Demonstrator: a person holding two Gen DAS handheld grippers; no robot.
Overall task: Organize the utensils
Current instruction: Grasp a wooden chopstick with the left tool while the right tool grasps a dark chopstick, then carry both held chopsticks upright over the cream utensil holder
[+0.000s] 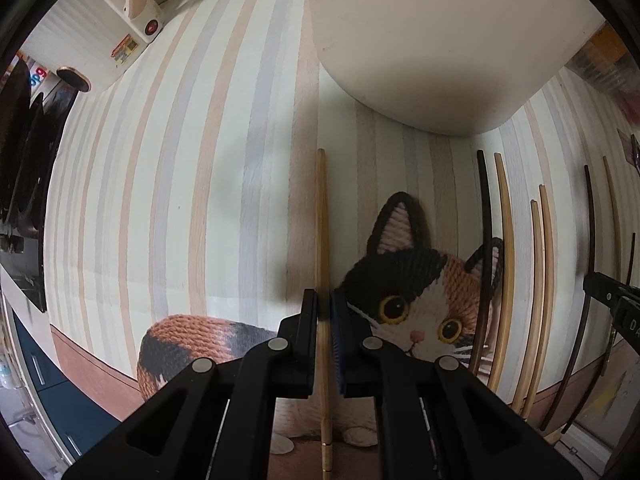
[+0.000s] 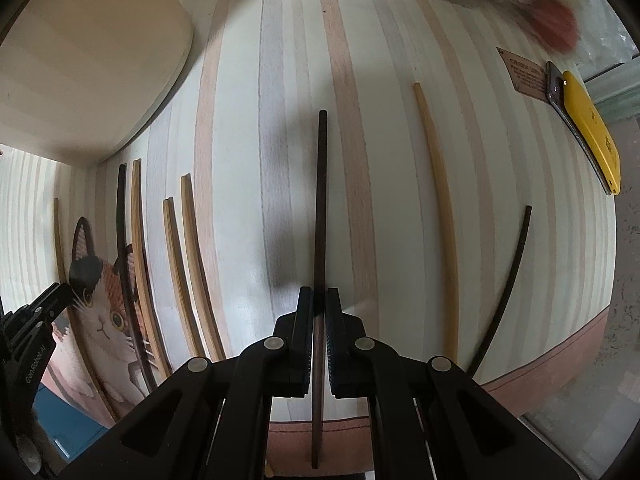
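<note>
Judging from how the chopsticks lie, we are somewhere in the middle of the sorting. Our left gripper is clamped on a light bamboo chopstick, which runs straight up the left wrist view beside the cat picture on the striped mat. Our right gripper is clamped on a dark chopstick, seen between the closed pads in the right wrist view, with its tip pointing away over the mat. Between the two hands, near the cream container, a row of sticks already lies side by side: one dark stick and three light sticks, with the first of the light ones just beside the dark one. Whether that row is a finished arrangement or simply waiting, we cannot tell. Off to the right, a light chopstick and a thin dark chopstick lie well apart from the row and from each other, so we take those as still to be handled. We read the remaining work as placing the two held sticks, then collecting the two loose ones and matching light with light, dark with dark. A yellow object at the mat's far edge seems no part of this.
</note>
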